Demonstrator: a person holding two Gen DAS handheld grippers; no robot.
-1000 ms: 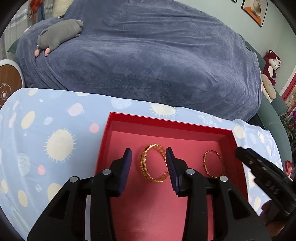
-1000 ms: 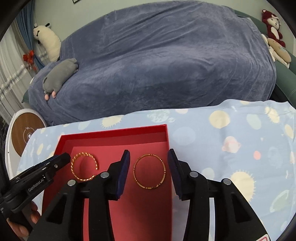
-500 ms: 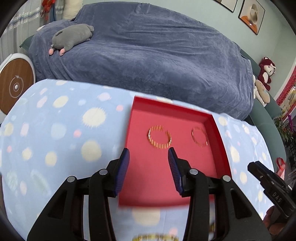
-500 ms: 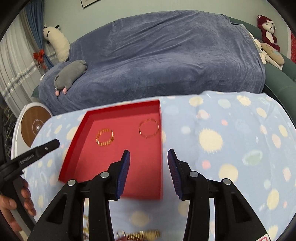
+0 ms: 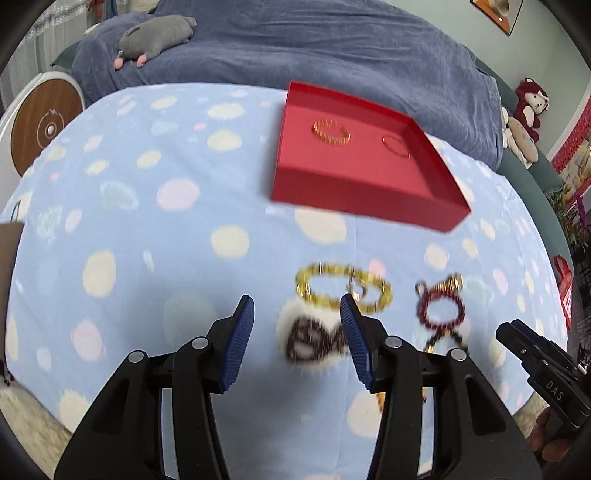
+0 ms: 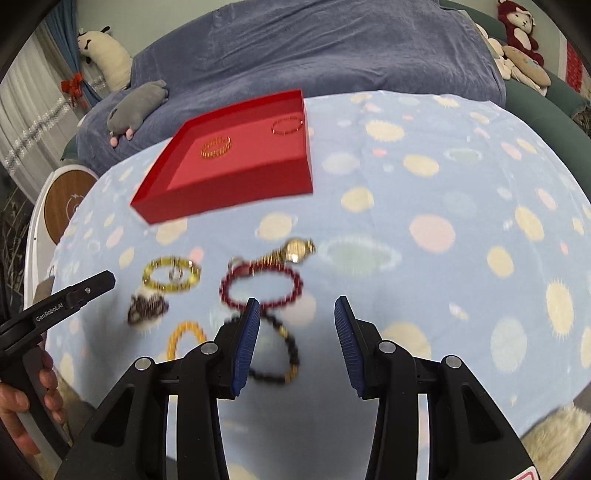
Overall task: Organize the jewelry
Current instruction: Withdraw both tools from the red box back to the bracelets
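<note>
A red tray [image 5: 362, 192] [image 6: 236, 184] on the spotted blue cloth holds a twisted gold bangle [image 5: 331, 132] [image 6: 217, 147] and a thin gold bangle [image 5: 396, 146] [image 6: 287, 125]. Nearer lie a yellow bead bracelet [image 5: 343, 290] [image 6: 171, 275], a dark red bead bracelet [image 5: 439, 306] [image 6: 260, 286], a gold watch [image 6: 291, 251], a black bead bracelet [image 6: 277, 350], an orange bracelet [image 6: 186, 338] and a dark furry piece [image 5: 314, 341] [image 6: 146, 308]. My left gripper [image 5: 296, 306] hovers over the furry piece, jaws opening, gripping nothing. My right gripper [image 6: 297, 306] is open and empty above the red and black bracelets.
A sofa under a dark blue throw [image 5: 332, 48] runs behind the table, with a grey plush toy [image 5: 155, 35] on it. A round wooden-faced object [image 5: 46, 122] stands at the left. A hand [image 6: 22, 402] holds the left gripper's handle. Bare cloth lies to the right [image 6: 461, 240].
Both grippers have pulled back from over the tray toward the near edge. The loose jewelry on the cloth has come into view. The left jaws stand wider.
</note>
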